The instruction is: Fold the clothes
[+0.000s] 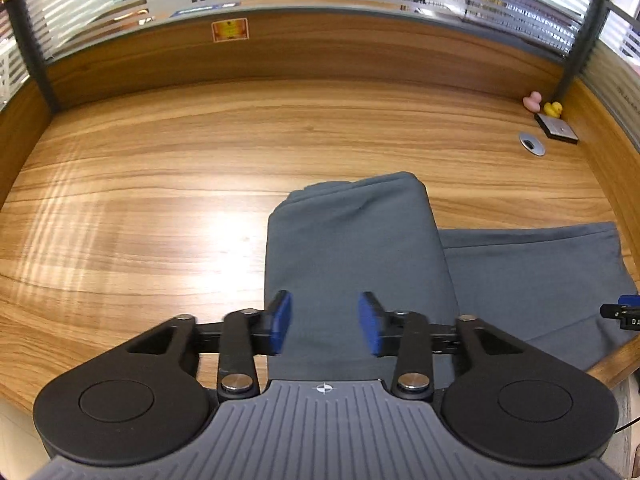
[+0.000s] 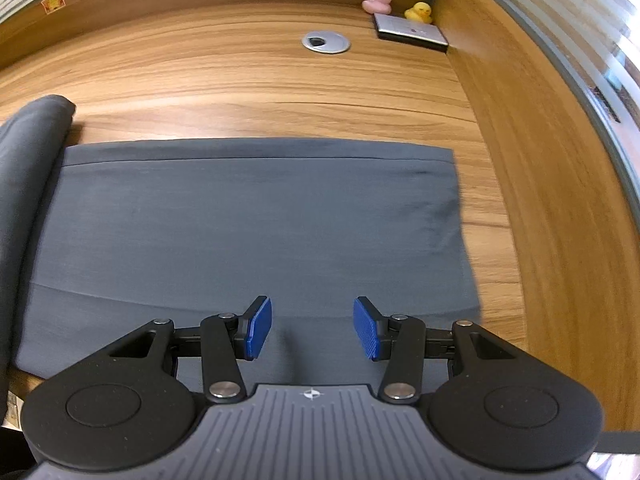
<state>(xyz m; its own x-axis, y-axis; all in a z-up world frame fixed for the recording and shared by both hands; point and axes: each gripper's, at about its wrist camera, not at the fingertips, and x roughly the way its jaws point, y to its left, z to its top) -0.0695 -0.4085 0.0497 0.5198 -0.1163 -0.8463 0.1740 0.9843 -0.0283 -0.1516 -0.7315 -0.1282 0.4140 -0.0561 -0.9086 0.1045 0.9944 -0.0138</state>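
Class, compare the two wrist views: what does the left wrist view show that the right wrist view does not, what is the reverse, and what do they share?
Only the left wrist view shows the left gripper, open above the folded-over part of the garment, a tip of the other gripper at the right edge, and the wide bare left side of the desk.

Only the right wrist view shows the right gripper, open over the garment's flat part, and that part's whole right edge.

Both show the grey garment, pink duck, yellow duck, grommet, grey box and orange sticker.

Both wrist views look down-forward, close over desk (image 1: 160, 152); share grey garment (image 2: 240, 220).
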